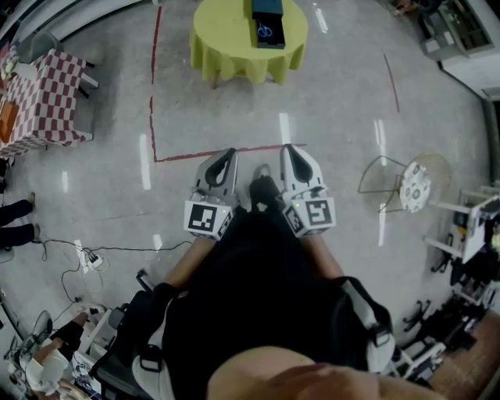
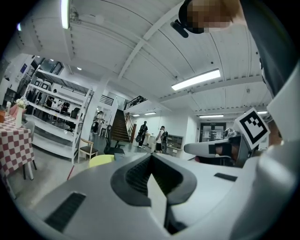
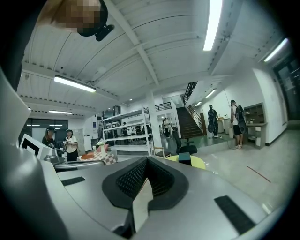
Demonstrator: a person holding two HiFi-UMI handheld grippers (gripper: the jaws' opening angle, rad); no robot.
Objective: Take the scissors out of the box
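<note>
Left gripper (image 1: 225,156) and right gripper (image 1: 292,153) clenched, empty; blue-handled scissors (image 1: 266,31) lie inside dark box (image 1: 270,45) on yellow table (image 1: 226,43).

The round surface (image 1: 226,51) wears a yellow-green cloth. On it the box (image 1: 268,16) is dark blue-black, and the scissors (image 1: 265,31) have blue handles. A second surface (image 1: 39,94) carries a red-and-white checked cloth. The floor (image 1: 344,117) is glossy grey, crossed by red tape lines (image 1: 154,94). The left tool (image 1: 226,156) and right tool (image 1: 291,152) are pale grey, patterned with black-and-white squares.
</note>
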